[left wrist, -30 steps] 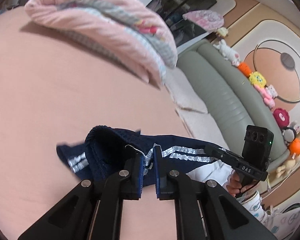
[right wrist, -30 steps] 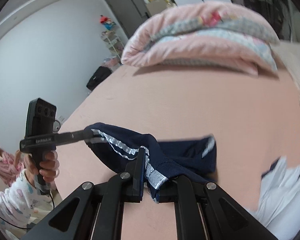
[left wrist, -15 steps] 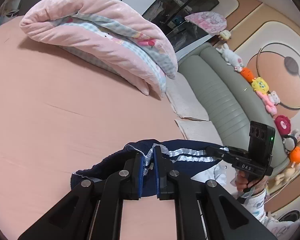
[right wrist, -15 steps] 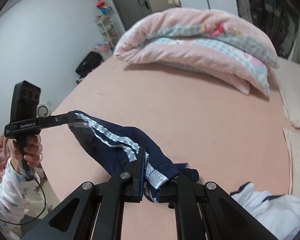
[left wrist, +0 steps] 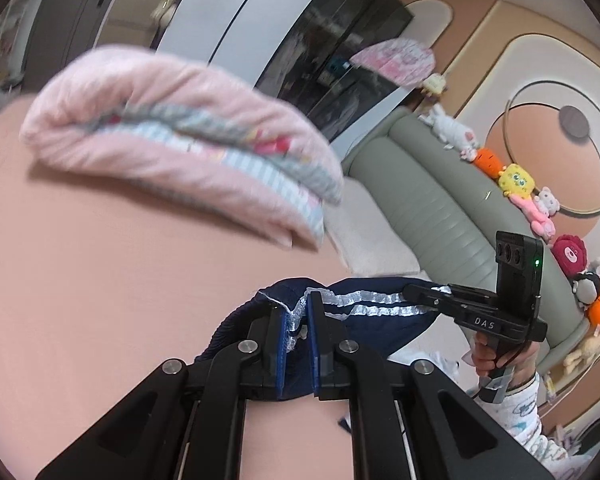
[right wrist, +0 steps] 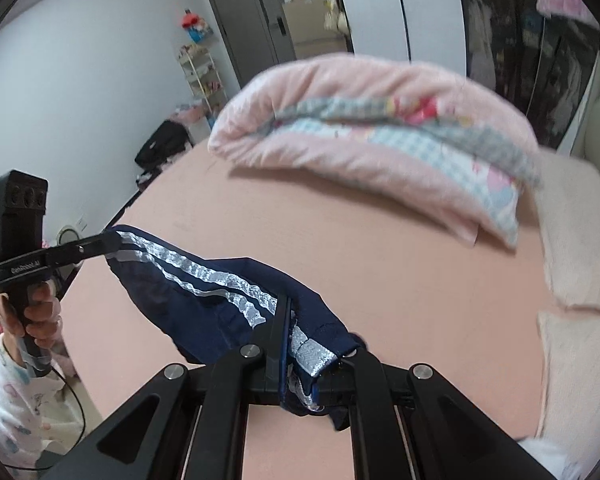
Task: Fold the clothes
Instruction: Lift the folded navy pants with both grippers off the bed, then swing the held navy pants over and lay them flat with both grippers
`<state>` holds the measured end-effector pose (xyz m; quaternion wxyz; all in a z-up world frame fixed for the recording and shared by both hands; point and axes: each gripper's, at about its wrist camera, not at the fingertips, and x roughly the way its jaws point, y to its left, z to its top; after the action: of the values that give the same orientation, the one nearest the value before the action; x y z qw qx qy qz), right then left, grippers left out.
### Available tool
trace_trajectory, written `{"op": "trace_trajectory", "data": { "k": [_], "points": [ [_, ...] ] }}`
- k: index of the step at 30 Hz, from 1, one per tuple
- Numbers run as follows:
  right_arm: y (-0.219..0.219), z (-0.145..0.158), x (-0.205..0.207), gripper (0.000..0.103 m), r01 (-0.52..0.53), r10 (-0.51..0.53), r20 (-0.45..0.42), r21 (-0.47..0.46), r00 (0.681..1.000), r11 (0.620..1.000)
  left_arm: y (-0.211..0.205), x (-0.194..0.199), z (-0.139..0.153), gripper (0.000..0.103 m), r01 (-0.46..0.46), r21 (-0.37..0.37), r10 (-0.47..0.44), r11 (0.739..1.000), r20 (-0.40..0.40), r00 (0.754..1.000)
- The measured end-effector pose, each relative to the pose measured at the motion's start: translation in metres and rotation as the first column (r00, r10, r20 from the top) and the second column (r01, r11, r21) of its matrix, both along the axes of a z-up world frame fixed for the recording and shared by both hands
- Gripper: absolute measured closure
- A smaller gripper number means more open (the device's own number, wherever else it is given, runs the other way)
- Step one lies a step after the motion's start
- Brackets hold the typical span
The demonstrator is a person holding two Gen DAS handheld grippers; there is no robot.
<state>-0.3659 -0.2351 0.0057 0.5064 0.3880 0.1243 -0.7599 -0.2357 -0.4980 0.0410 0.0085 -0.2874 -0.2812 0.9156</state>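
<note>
Both grippers, L (left wrist: 296, 322) & R (right wrist: 296, 344), clamped on navy garment (right wrist: 204, 292), above bed (right wrist: 380, 248).

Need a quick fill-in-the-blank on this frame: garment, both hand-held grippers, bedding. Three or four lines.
1. Both hand-held grippers, left and right, are shut on one ____ garment with silver stripes.
2. The garment hangs stretched ____ the two grippers.
3. The folded quilt behind is mostly ____.
4. The quilt rests on the peach ____.

Missing: navy; between; pink; bed
</note>
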Motion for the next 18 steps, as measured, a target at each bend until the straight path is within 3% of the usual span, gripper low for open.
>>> {"op": "trace_trajectory", "data": {
  "k": [5, 12, 15, 18],
  "points": [
    [-0.008, 0.022, -0.011, 0.097, 0.024, -0.027, -0.031, -0.070, 0.999, 0.997, -0.014, -0.009, 0.025, 0.095, -0.006, -0.012, 0.005, 1.000, -0.066, 0.998],
    [-0.008, 0.031, -0.014, 0.097, 0.017, -0.021, -0.029, -0.121, 0.999, 0.992, -0.025, -0.002, 0.020, 0.096, -0.014, 0.048, 0.019, 0.999, -0.104, 0.994],
    [-0.005, 0.025, -0.006, 0.097, -0.002, 0.000, -0.013, -0.106, 1.000, 0.994, -0.017, 0.005, 0.011, 0.095, -0.002, 0.019, 0.003, 1.000, -0.078, 0.997],
    [-0.001, 0.009, 0.006, 0.097, -0.025, 0.026, 0.018, -0.067, 0.999, 0.997, -0.012, 0.013, -0.006, 0.095, 0.003, 0.043, -0.002, 0.999, -0.019, 1.000]
  ]
}}
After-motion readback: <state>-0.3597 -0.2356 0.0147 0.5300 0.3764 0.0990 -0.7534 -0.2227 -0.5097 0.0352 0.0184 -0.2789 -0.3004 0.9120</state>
